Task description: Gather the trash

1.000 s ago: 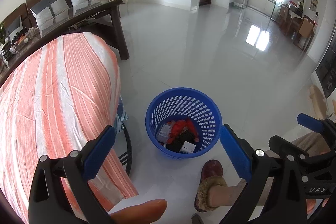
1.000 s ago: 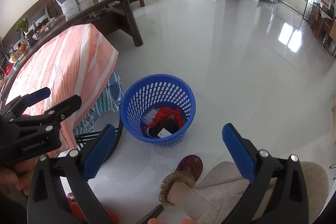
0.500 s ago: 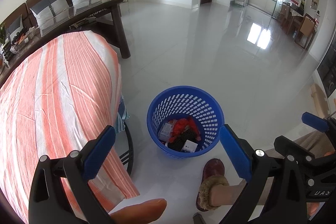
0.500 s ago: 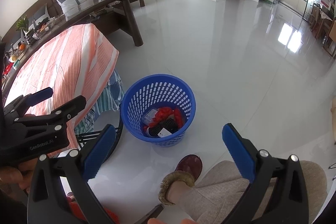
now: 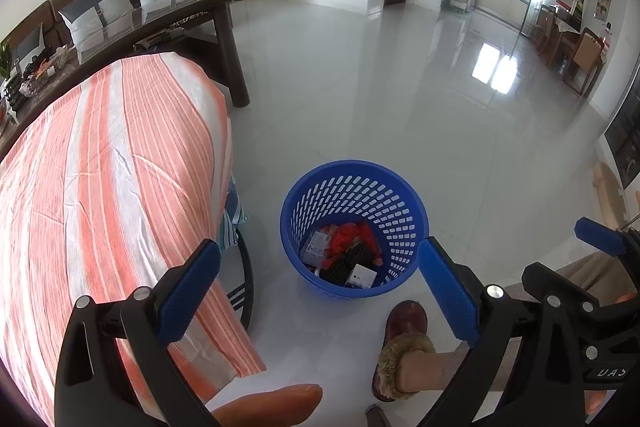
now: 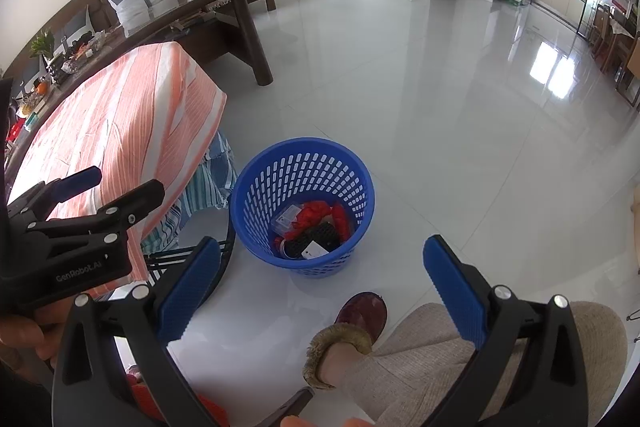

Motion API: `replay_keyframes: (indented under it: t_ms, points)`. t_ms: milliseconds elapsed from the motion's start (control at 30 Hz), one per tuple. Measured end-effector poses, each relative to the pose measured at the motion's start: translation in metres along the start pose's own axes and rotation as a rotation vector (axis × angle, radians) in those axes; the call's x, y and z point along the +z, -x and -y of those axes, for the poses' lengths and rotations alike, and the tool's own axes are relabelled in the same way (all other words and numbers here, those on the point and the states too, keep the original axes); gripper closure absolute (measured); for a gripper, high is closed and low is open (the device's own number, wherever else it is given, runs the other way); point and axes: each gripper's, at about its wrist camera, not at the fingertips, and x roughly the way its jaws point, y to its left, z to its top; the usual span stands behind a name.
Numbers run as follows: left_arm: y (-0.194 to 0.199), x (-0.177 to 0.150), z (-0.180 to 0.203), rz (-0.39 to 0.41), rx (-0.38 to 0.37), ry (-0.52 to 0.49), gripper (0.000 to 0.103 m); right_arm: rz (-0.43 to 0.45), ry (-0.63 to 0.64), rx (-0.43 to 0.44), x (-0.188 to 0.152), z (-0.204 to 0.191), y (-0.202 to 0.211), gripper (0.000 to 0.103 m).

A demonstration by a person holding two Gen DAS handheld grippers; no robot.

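Observation:
A blue perforated trash basket (image 5: pixel 400 205) stands on the white floor, also in the right wrist view (image 6: pixel 352 167). Inside lie red wrappers (image 5: pixel 352 237), a black piece and small white packets (image 5: pixel 362 275). My left gripper (image 5: pixel 320 291) is open and empty, held above and in front of the basket. My right gripper (image 6: pixel 322 287) is open and empty, also above the floor near the basket. The left gripper's body shows at the left of the right wrist view (image 6: pixel 80 227). The right gripper's finger tip shows at the right of the left wrist view (image 5: pixel 600 237).
A table under an orange-striped cloth (image 5: pixel 100 187) stands left of the basket, with a black chair frame (image 5: pixel 246 275) under it. The person's slippered foot (image 5: pixel 404 331) is just in front of the basket. A dark wooden table (image 5: pixel 192 19) and sofa stand behind.
The left wrist view has drifted slightly, so the basket sits a little further right and higher. In the right wrist view the left gripper has risen a little. Nothing was grasped.

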Motion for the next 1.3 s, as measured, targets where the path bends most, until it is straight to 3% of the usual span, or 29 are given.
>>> replay_keyframes:
  t_ms: [1300]
  points:
    - [-0.0046,-0.0062,-0.0011,-0.017,0.008,-0.002,0.005,-0.018,0.007,0.011,-0.0052,-0.0041,-0.0076,0.005]
